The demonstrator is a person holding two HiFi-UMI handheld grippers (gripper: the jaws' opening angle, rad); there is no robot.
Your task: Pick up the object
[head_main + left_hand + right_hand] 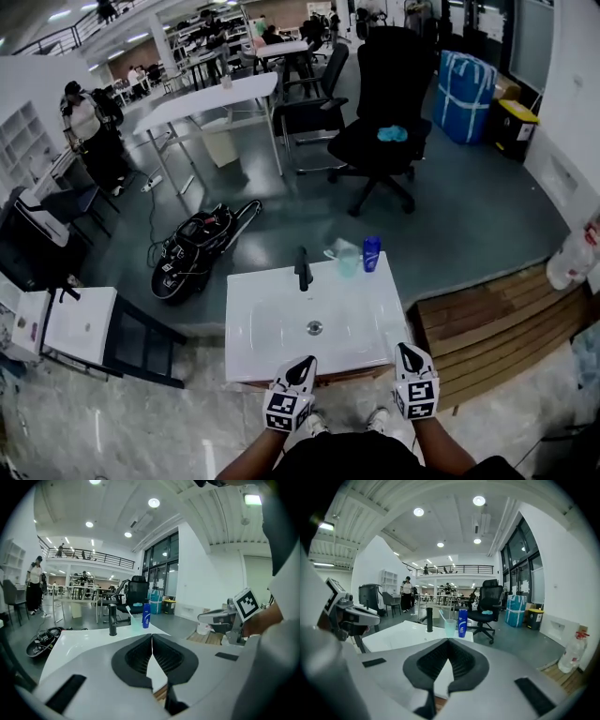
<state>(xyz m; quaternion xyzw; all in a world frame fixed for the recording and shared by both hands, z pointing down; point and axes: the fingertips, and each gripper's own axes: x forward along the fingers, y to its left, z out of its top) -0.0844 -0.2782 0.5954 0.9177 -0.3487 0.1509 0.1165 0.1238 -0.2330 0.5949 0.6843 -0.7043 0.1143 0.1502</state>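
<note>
Left gripper (307, 361), right gripper (404, 348): jaws together, empty. White sink (267, 314) ahead carries black faucet (303, 269), toothbrush cup (346, 261), blue bottle (371, 254); label illegible.

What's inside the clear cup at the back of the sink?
A toothbrush stands in the cup, leaning toward the faucet, its head above the rim. Whether the cup holds water or anything else cannot be made out.

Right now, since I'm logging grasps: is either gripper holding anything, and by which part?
Nothing is held. The left gripper and the right gripper each have jaws together with nothing between them, at the washbasin's near edge.
</note>
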